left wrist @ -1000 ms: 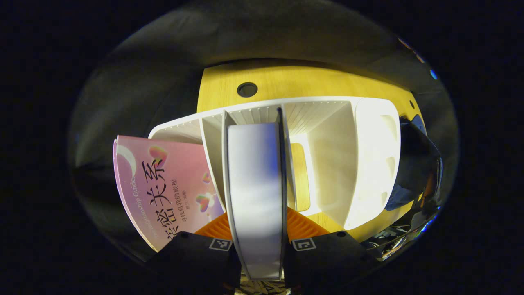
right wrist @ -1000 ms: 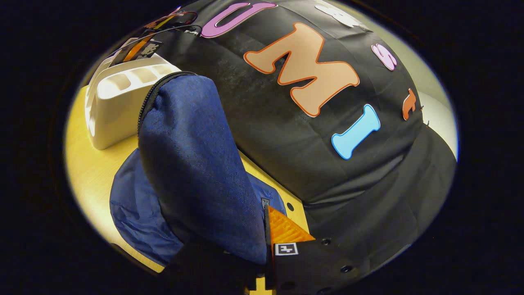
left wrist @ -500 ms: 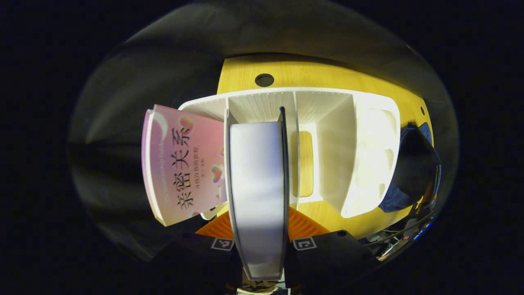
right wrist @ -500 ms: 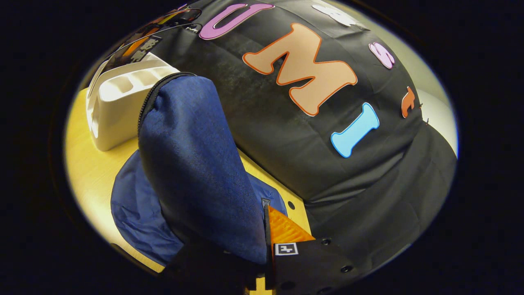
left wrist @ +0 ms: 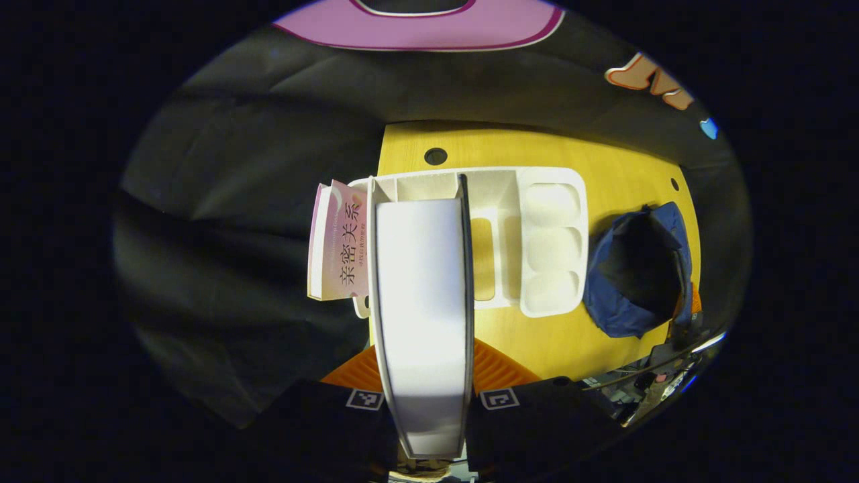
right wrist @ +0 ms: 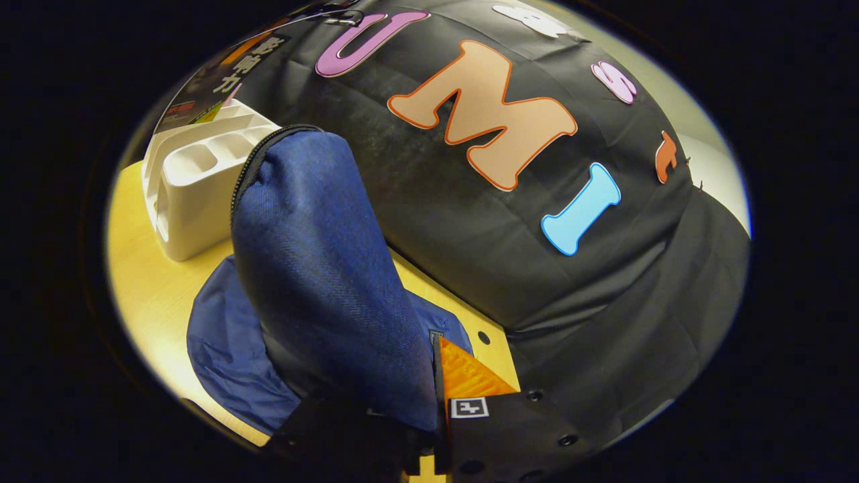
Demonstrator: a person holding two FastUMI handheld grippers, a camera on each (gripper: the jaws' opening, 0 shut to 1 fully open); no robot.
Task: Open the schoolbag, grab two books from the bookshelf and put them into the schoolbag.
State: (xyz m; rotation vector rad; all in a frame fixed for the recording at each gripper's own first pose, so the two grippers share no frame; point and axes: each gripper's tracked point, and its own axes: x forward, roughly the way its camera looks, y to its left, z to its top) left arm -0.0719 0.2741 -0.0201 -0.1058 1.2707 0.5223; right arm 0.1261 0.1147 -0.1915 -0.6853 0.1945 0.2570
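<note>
A: What does the left claw (left wrist: 426,392) have?

B: In the left gripper view it is clamped on a thick book (left wrist: 421,315), one finger on each cover, pale page edges facing the camera. The book is held high above the white bookshelf (left wrist: 530,241), which stands on the yellow desk (left wrist: 624,181).

A: Is another book there?

B: Yes, a pink book (left wrist: 339,245) leans at the bookshelf's left end, beside the compartment nearest the desk edge.

A: And the schoolbag?

B: The blue schoolbag (left wrist: 634,278) lies on the desk just right of the bookshelf, its dark mouth open.

A: What about the right claw (right wrist: 433,409)?

B: In the right gripper view it is closed on a raised flap of the schoolbag (right wrist: 322,268), lifting the fabric up from the desk (right wrist: 147,282). The bookshelf (right wrist: 191,181) sits behind the bag, with a dark book cover (right wrist: 221,80) above it
</note>
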